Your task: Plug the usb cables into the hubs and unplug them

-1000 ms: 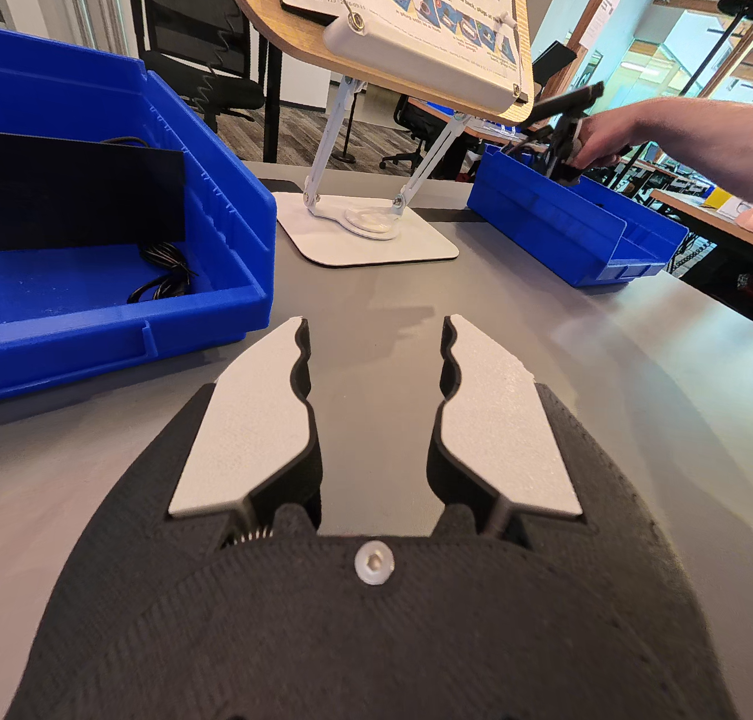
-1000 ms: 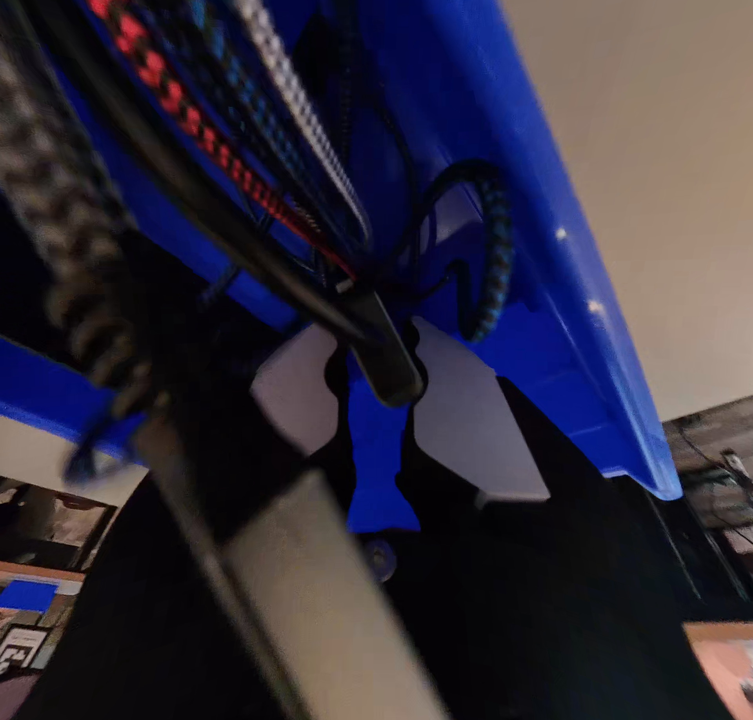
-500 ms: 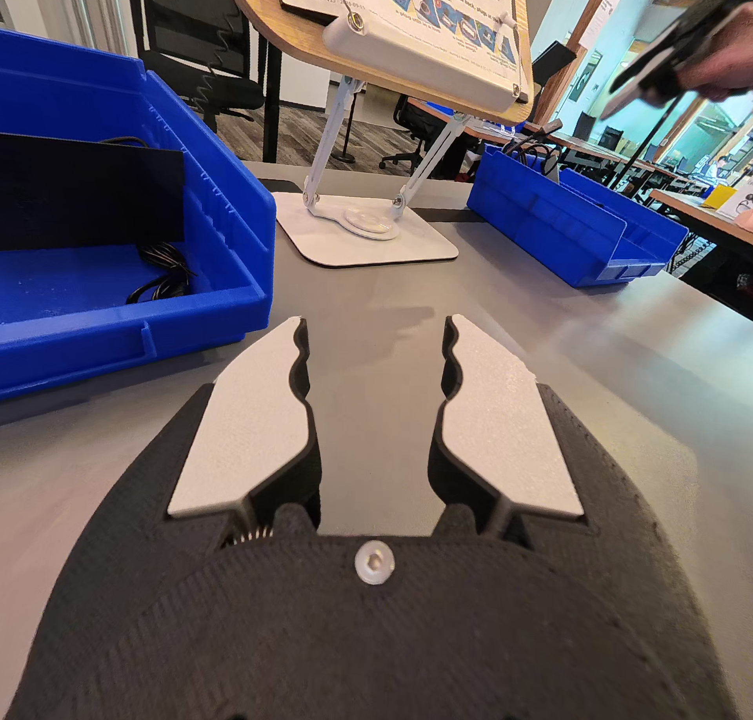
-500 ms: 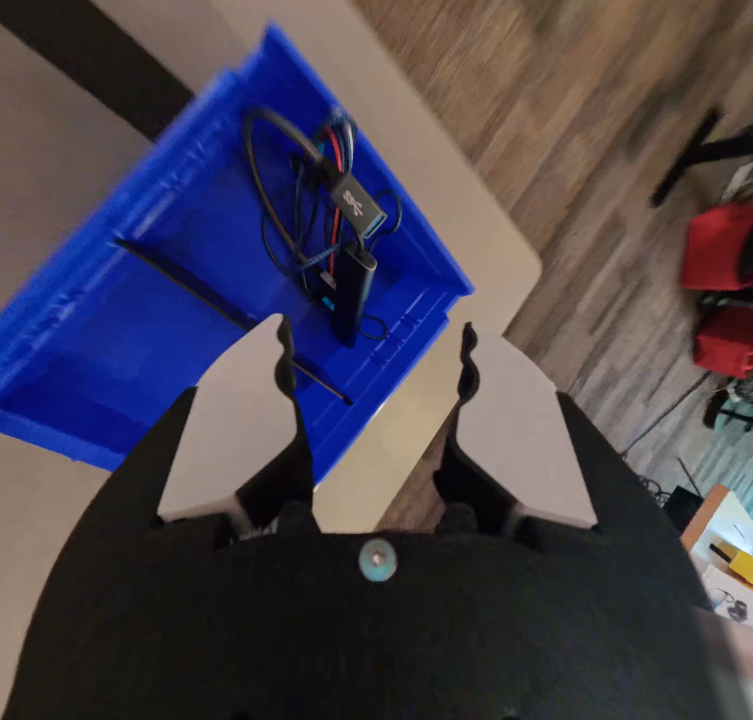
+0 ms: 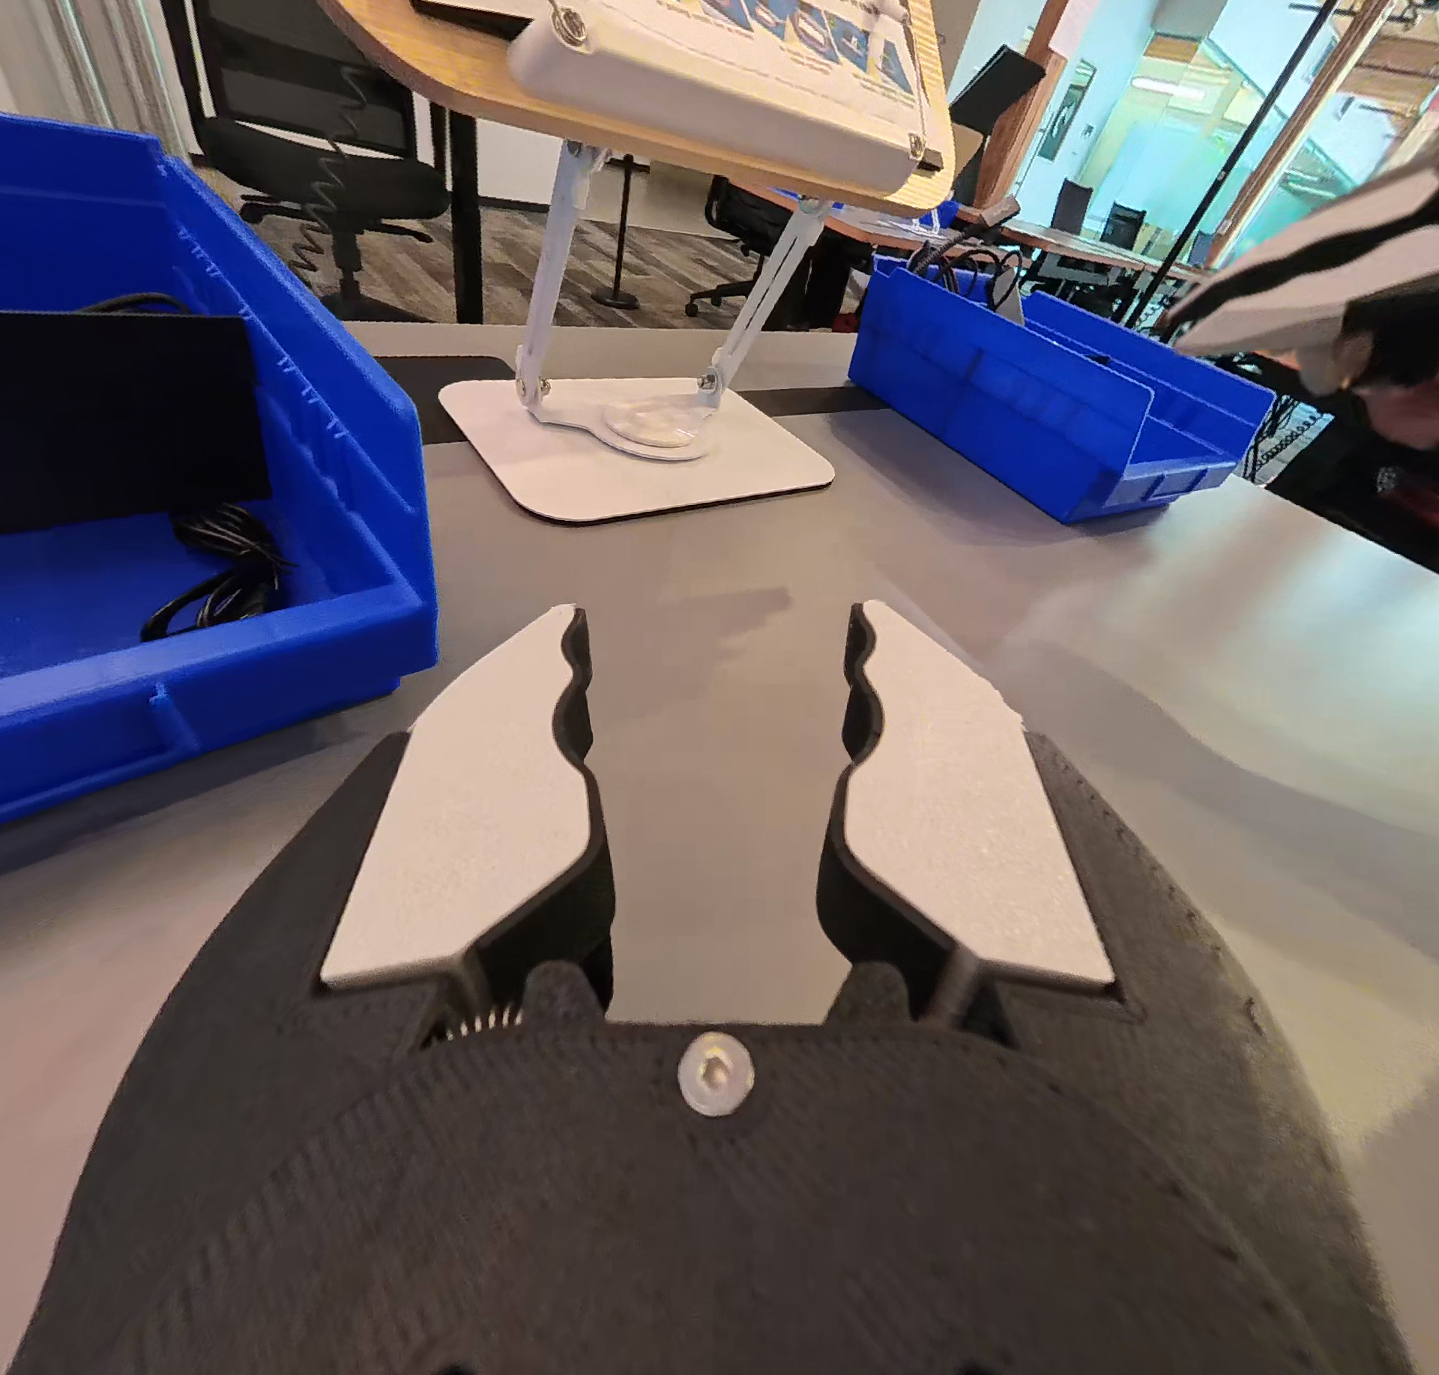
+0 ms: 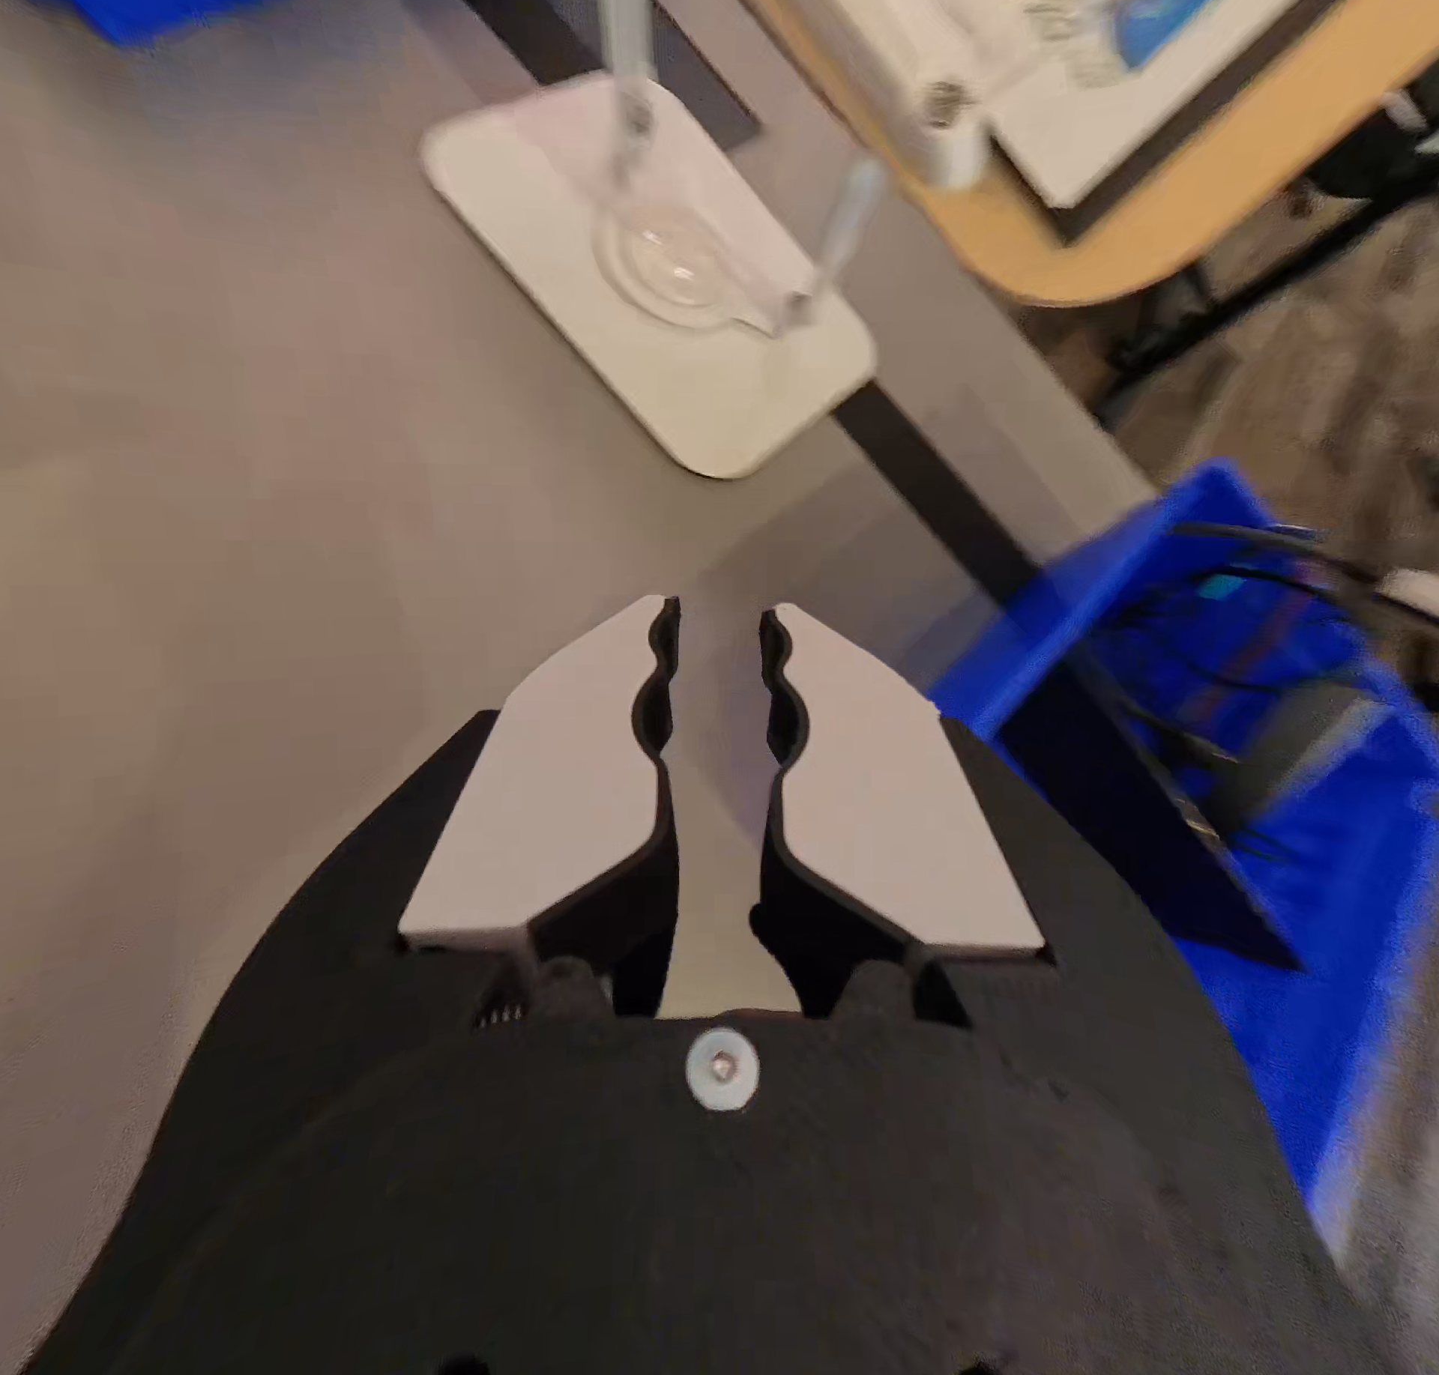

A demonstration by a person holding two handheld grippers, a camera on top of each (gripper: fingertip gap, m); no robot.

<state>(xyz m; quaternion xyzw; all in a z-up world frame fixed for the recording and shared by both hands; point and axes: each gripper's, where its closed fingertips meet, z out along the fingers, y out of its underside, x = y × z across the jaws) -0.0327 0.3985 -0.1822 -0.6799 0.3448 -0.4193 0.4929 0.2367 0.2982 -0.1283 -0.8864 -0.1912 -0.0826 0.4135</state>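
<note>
Deep blue plastic bin w/ black cable coil at left; left hand-held gripper open, empty over grey desk. Right hand-held gripper narrowly parted, nothing held. Shallow blue bin w/ usb cables & hubs at right. Risk: tangled cables drag out together.

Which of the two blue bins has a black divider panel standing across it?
The big blue bin on the left, beside the left gripper; a black panel spans it. The blue bin on the right shows only cables.
</note>
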